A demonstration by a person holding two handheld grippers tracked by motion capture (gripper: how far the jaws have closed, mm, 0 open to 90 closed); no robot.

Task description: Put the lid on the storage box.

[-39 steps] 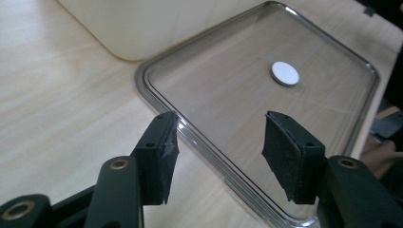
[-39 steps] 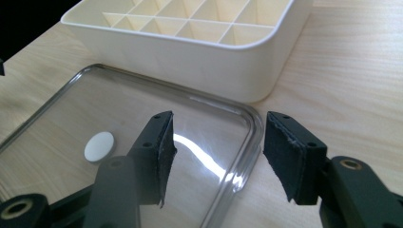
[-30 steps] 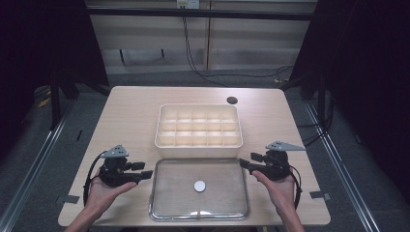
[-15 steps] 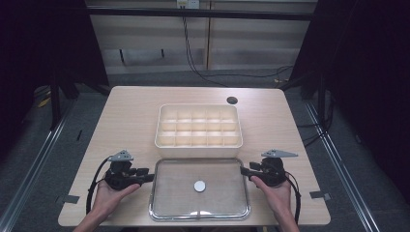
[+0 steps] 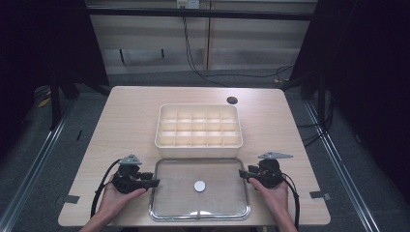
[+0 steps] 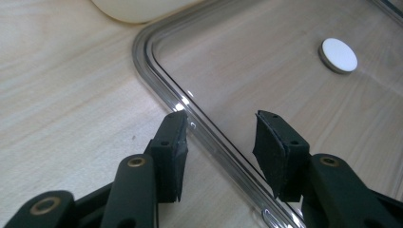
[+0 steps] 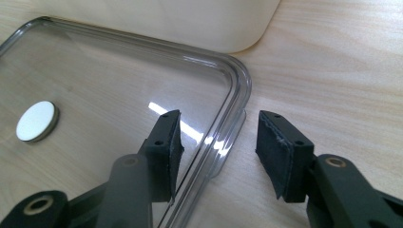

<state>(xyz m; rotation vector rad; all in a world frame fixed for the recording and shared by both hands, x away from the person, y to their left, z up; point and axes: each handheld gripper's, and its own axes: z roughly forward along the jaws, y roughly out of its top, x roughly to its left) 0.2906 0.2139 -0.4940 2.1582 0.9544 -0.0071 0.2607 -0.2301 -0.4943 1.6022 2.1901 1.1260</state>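
Left gripper (image 6: 218,142) jaws, just opening, straddle the clear lid (image 6: 285,95) rim, not pressing. Right gripper (image 7: 218,142) likewise: part-open astride the opposite rim.

No legible text or labels anywhere.

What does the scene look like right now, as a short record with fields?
lid: clear lid flat on the table, near edge
disc: white disc at the lid's middle
box: cream divided box just beyond the lid, compartments look empty
left hand-held gripper: jaws straddle the lid's left rim, pads not pressing
right hand-held gripper: jaws straddle the lid's right rim, pads not pressing
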